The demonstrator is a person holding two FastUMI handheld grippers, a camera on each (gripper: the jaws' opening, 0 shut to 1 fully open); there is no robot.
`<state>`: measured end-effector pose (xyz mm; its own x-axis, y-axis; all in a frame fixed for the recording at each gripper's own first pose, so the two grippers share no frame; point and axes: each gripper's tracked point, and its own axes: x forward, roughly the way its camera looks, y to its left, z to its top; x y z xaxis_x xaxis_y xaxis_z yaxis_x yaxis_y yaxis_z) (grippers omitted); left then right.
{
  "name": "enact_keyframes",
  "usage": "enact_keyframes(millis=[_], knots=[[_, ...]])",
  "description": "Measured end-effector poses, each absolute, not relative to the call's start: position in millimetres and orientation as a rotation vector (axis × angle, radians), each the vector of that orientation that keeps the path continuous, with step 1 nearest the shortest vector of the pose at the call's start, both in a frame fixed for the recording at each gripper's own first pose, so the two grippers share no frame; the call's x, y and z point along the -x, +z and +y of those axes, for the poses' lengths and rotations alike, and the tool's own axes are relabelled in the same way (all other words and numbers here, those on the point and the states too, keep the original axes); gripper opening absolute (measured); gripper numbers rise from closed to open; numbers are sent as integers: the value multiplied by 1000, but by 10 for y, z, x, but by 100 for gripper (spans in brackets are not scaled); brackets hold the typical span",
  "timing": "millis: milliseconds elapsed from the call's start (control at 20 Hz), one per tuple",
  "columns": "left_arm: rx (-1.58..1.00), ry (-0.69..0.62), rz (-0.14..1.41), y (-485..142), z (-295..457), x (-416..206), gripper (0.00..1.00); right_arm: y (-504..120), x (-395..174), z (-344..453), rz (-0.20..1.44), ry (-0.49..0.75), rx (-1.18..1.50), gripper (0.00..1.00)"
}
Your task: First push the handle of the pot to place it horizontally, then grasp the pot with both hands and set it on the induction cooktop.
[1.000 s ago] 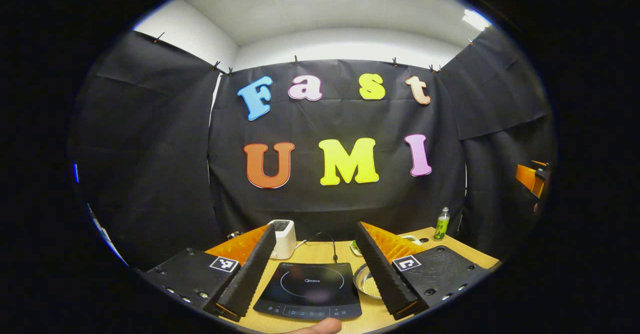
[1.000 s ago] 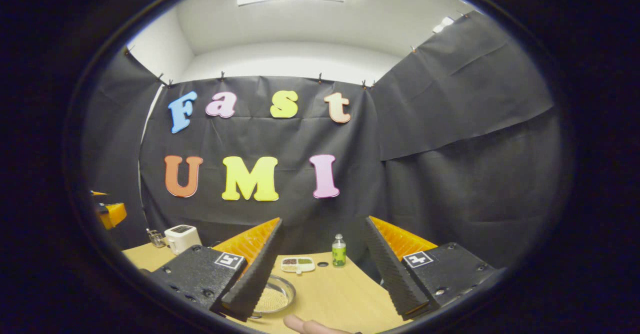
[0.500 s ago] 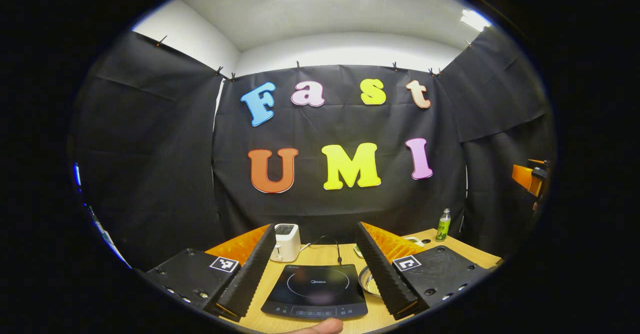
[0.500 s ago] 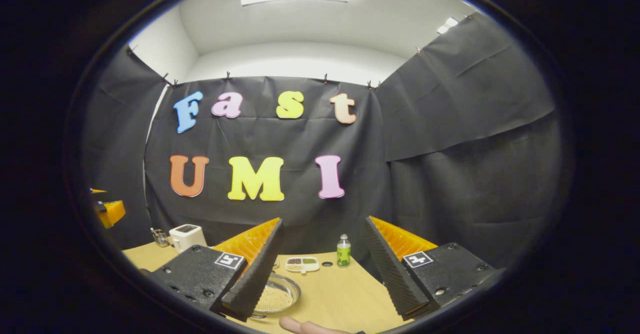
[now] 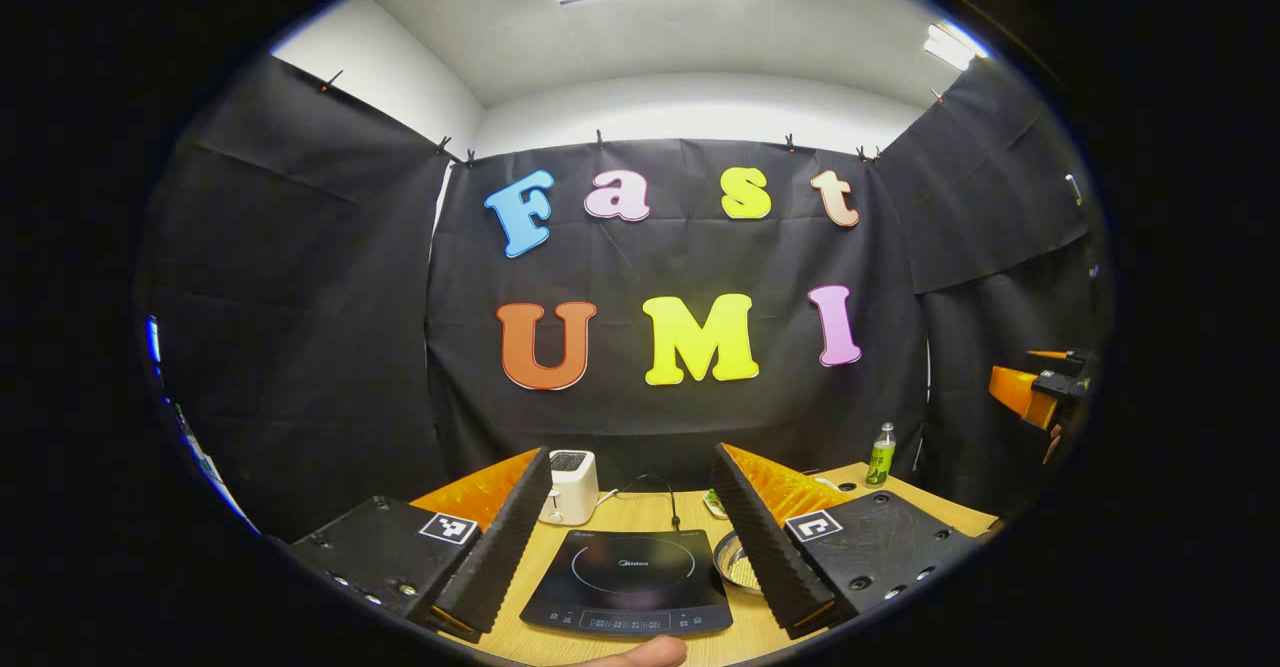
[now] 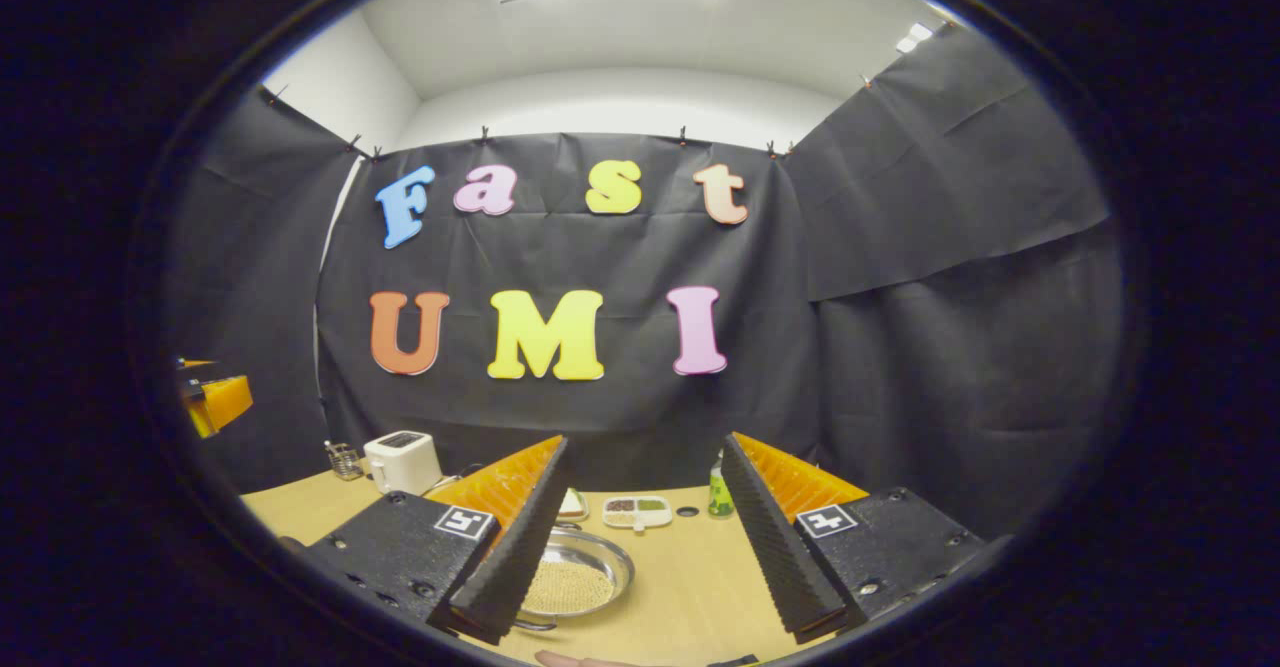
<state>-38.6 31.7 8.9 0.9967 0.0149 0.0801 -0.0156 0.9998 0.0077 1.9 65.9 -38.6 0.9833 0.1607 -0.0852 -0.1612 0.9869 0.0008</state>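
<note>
The pot (image 6: 578, 579) is a shallow silver pan with pale grains inside, standing on the wooden table; my right gripper's left finger hides its near left rim. My right gripper (image 6: 644, 439) hangs open above the table, the pot low between its fingers. The black induction cooktop (image 5: 628, 579) lies flat on the table between the fingers of my open left gripper (image 5: 632, 450). A slice of the pot (image 5: 733, 565) shows just right of the cooktop, behind the left gripper's right finger. Neither gripper touches anything.
A white toaster (image 5: 570, 485) with a cable stands behind the cooktop, and a green bottle (image 5: 881, 455) at the back right. A divided snack dish (image 6: 637, 511) and a wire rack (image 6: 345, 460) sit at the table's (image 6: 690, 587) back. A person's fingertip (image 5: 640, 653) shows at the bottom.
The right gripper has turned left, so the pot now sits more centred and fuller between its fingers. The left gripper's view has shifted only slightly. Both grippers stay open.
</note>
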Motion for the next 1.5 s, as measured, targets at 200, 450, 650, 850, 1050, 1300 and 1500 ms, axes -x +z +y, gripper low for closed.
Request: enact_keyframes(millis=[200,450,650,850,1050,1300,1500], knots=[[3,-1,-66,7,315,345,96,-735,-142,1023,177,239,-47,77],[-19,15,-67,-49,427,343,96,-1280,-217,1578,337,364,-112,24],[-20,14,-65,-125,498,366,96,-1734,-298,1762,420,365,-44,1],[-26,26,-55,-198,608,383,96,-2171,-271,2017,528,380,-28,4],[-19,47,-58,-242,705,417,96,-2697,-168,2182,700,386,-47,4],[-41,22,-64,-279,611,475,96,-3228,181,2454,907,446,-52,4],[-29,0,-79,-255,538,491,96,-3514,296,2550,986,451,-11,4]])
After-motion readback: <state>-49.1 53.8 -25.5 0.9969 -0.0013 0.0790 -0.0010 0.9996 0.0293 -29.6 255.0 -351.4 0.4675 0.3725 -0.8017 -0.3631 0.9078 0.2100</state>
